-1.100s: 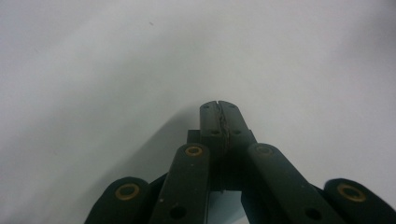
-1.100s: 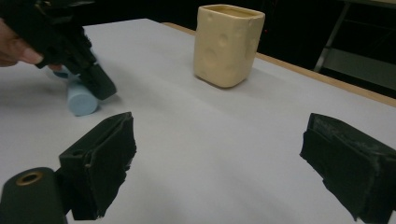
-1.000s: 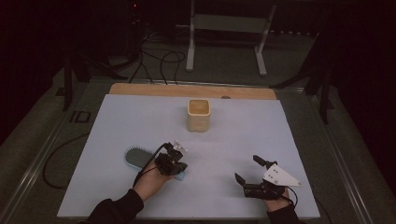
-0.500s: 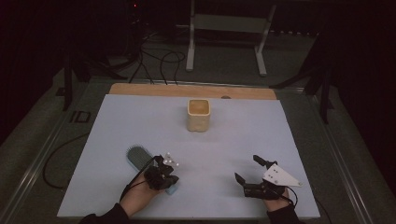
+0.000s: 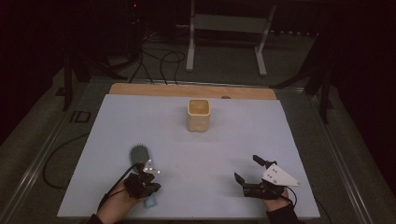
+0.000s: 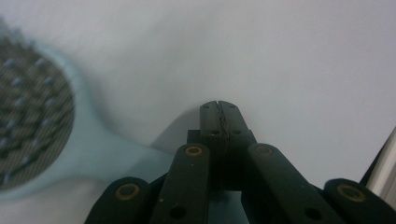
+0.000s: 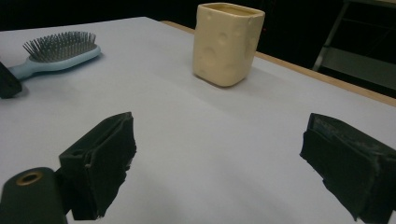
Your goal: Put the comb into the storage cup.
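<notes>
Left gripper [image 5: 144, 179] sits low at the near left of the table, the person's left hand [image 5: 119, 205] wrapped behind it, forearm coming in from the near edge. In the left gripper view its jaws are pressed tight together, tips meeting with no gap [image 6: 219, 112]. Over on the near right, the right gripper [image 5: 247, 170] rests in the right hand [image 5: 275, 203], grey plate on top, and its jaws stand wide apart, pointing left and far [image 7: 219, 163].

The hairbrush [image 6: 42, 130] is blurred and cut off at the left edge; the left tool [image 5: 142, 179] hides its handle from above.
</notes>
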The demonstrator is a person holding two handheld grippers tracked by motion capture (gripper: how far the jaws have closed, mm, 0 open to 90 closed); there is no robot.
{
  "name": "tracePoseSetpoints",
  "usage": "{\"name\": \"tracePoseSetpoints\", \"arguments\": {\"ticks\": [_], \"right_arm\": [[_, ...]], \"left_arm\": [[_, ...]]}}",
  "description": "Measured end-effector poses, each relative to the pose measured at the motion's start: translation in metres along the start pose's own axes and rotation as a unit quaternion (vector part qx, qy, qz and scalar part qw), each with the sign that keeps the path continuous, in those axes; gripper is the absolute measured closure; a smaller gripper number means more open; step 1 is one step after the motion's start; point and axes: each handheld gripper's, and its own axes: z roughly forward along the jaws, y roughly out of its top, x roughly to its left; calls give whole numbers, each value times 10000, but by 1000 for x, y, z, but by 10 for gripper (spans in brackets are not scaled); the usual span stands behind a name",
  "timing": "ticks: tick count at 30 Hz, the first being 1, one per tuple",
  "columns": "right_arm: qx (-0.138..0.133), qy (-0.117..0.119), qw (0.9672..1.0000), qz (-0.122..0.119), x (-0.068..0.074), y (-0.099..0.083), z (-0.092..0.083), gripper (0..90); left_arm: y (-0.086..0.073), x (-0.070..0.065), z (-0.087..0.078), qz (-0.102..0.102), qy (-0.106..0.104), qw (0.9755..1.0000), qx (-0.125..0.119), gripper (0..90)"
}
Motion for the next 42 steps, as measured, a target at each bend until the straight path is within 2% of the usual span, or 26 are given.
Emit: {"name": "tracePoseSetpoints", "arguments": {"ticks": [6,17,22,35,42], "right_arm": [[17,6,10000,5,0,0,1,94],[21,20,10000,15,0,0,2,94],[26,12,10000,8,0,-1,2,95],[19,24,10000,12,0,0,2,94],[18,28,10000,12,0,0,2,95]], "left_arm": [[-13,8,-10,2,85,9999,122,900],[-36,31,-28,-166,344,9987,328,899],[-44,41,-36,-212,403,9984,344,899],[-58,57,-49,-337,538,9969,466,899],[-60,63,-53,-314,656,9956,590,899]]}}
